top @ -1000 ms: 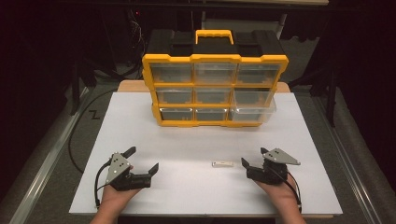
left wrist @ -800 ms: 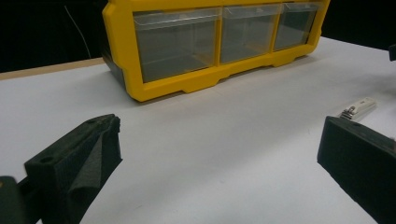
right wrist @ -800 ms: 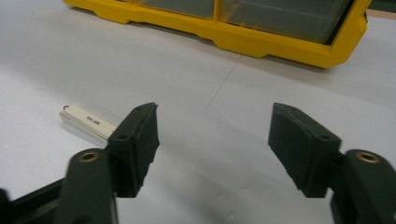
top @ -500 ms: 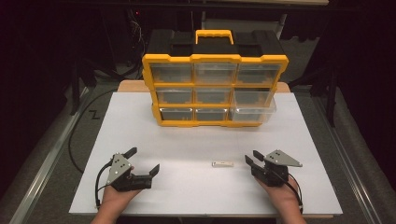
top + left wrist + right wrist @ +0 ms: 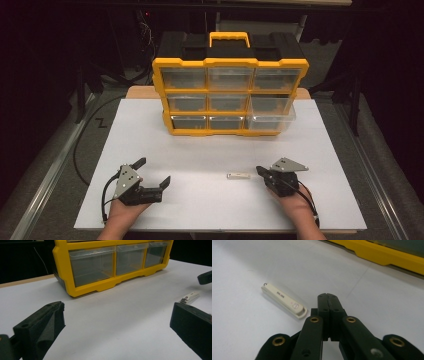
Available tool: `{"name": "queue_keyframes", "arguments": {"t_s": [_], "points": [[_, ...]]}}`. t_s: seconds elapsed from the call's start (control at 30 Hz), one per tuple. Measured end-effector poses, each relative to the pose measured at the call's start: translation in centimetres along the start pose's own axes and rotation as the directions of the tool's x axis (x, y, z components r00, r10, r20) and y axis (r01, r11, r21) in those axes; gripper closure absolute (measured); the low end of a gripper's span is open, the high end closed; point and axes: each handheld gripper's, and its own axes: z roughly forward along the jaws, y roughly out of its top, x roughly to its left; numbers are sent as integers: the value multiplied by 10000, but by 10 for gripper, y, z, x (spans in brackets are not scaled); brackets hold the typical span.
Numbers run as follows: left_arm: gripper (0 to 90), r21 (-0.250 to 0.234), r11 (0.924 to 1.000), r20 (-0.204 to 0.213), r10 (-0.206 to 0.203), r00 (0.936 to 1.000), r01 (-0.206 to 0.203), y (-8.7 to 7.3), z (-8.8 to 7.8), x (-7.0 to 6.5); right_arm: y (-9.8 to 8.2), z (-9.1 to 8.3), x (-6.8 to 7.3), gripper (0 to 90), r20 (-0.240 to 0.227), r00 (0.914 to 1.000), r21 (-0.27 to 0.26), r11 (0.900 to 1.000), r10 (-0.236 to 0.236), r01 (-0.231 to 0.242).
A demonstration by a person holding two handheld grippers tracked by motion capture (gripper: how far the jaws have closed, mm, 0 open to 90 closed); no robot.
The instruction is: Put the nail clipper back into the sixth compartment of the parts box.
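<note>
A small, slim, cream-white plastic bar with rounded edges (image 5: pixel 238 176), like a folded nail clipper in a case, lies flat on its broad side on the white tabletop. It sits in the near half of the table, right of centre, its long axis running left to right. A tiny metal stud shows at one end (image 5: pixel 265 284), and faint pink print marks its top face.
</note>
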Motion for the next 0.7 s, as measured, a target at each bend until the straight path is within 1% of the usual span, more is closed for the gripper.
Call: {"name": "queue_keyframes", "arguments": {"t_s": [0.03, 0.13, 0.2, 0.27, 0.37, 0.5, 0.57, 0.63, 0.7], "points": [[3, -10, 10000, -10, -12, 10000, 12, 0, 0, 0, 2, 4, 0, 900, -81, 10000, 110, 9999, 47, -46], [3, -37, 10000, -31, -14, 10000, 14, 0, -1, 1, 7, 15, 6, 900, -155, 9994, 478, 9983, -324, 331], [3, -30, 10000, -44, -30, 10000, 30, 0, -2, 2, 9, 19, 8, 900, -333, 9984, 599, 9971, -449, 468], [3, -12, 10000, -34, -21, 10000, 21, 0, -2, 2, 11, 22, 9, 900, -342, 9978, 682, 9960, -563, 586], [3, 22, 10000, 3, 78, 10000, -78, 0, -2, 0, 14, 25, 10, 900, -312, 9980, 721, 9958, -548, 570], [3, -4, 10000, -7, 36, 10000, -36, 0, -3, 0, 14, 28, 10, 900, -416, 9980, 840, 9952, -471, 505], [3, 9, 10000, 11, 53, 10000, -53, 0, -3, 0, 14, 28, 9, 900, -444, 9976, 897, 9943, -530, 569], [3, 26, 10000, 19, 65, 10000, -65, 0, -4, -1, 13, 28, 9, 900, -498, 9977, 1017, 9935, -469, 517], [3, 15, 10000, 15, 51, 10000, -51, 0, -4, -1, 13, 28, 10, 900, -533, 9978, 1011, 9938, -404, 456]]}}
